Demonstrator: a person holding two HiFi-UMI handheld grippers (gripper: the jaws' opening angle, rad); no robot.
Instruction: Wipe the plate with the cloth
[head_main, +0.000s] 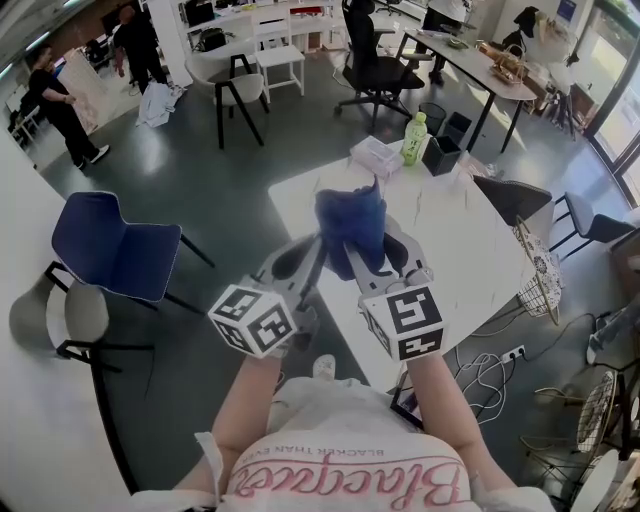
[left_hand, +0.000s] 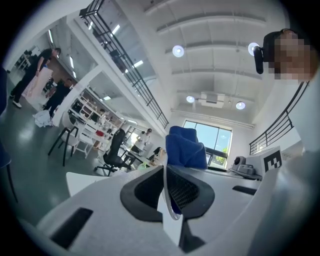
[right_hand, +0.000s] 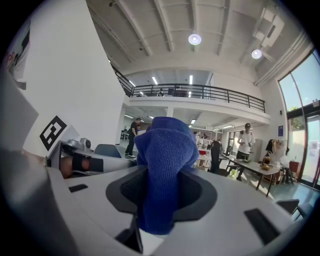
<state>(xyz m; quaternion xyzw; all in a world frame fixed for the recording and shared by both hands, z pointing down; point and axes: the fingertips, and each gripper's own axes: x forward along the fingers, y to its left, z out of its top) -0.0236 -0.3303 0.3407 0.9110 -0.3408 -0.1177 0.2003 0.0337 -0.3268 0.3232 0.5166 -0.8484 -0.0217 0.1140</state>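
left gripper view, left gripper (left_hand: 167, 195) clamped on a thin white plate (left_hand: 164, 187) seen edge-on, its face hidden, right gripper (right_hand: 162, 200) pinching the bunched blue cloth (right_hand: 165, 150) just beside it, both above the white table (head_main: 450, 230), plate barely discernible in head view

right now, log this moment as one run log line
left claw: shut on plate | right claw: shut on blue cloth | both raised over white table | cloth-plate contact: unclear
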